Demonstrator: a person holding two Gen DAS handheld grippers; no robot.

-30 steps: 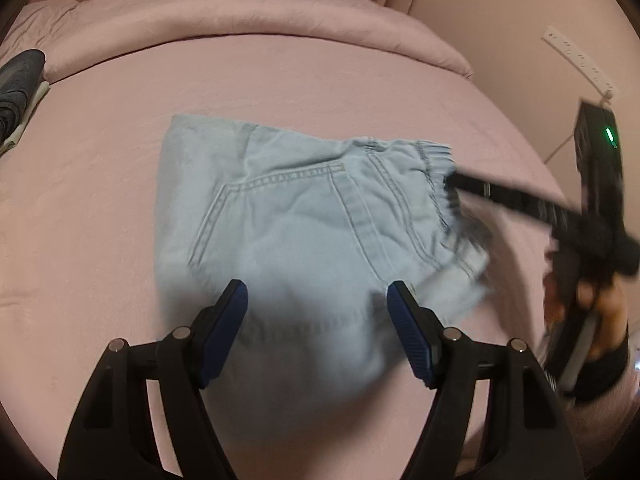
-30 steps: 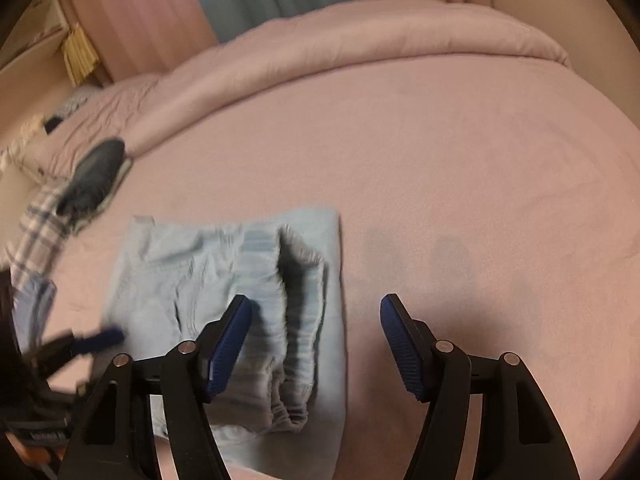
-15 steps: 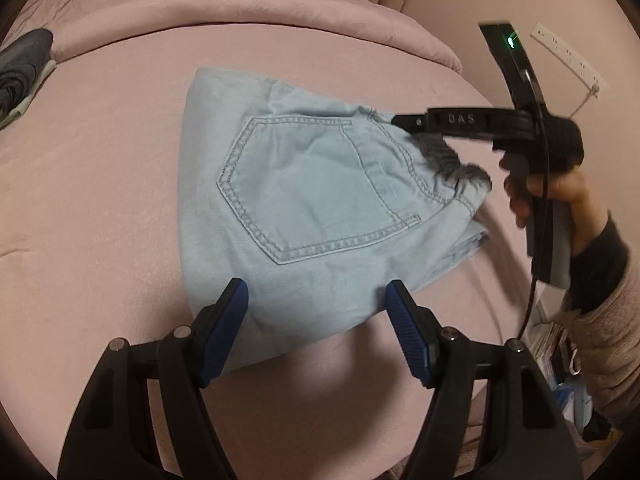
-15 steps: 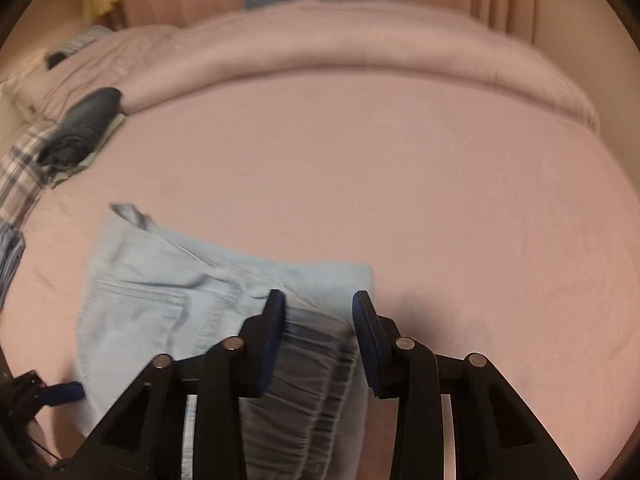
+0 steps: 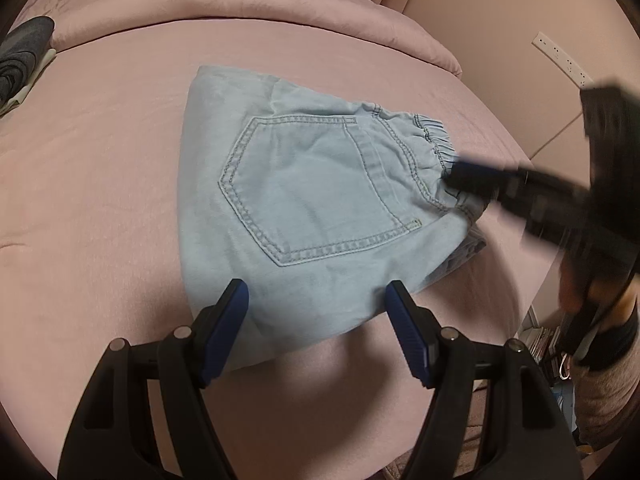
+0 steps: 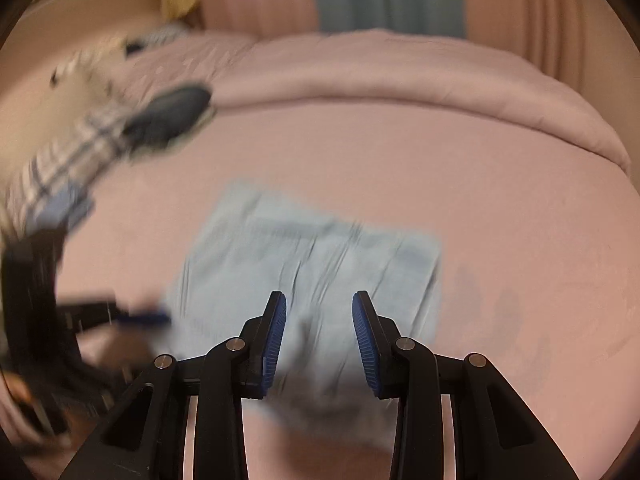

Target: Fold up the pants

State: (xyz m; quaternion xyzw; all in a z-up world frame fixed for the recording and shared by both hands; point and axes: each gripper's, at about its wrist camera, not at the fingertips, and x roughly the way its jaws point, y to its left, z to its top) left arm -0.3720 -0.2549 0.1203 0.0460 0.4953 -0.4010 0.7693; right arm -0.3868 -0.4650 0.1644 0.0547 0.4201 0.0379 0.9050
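Denim pants (image 5: 312,200), soft and floppy, lie folded on the bed (image 5: 100,160); my left tongs (image 5: 316,300) gape empty, my right tongs (image 6: 319,320), half-closed, look empty above the thick waistband (image 5: 434,136) I'd grip.

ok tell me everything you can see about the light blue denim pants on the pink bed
The light blue denim pants lie folded into a compact, roughly rectangular bundle on the pink bedspread. A back patch pocket with double stitching faces up, and the gathered elastic waistband sits at the bundle's right end, with folded layers showing beneath it. The fabric looks soft, with a few creases. The right gripper is blurred at the waistband; contact is unclear. The left gripper hovers open at the near edge.
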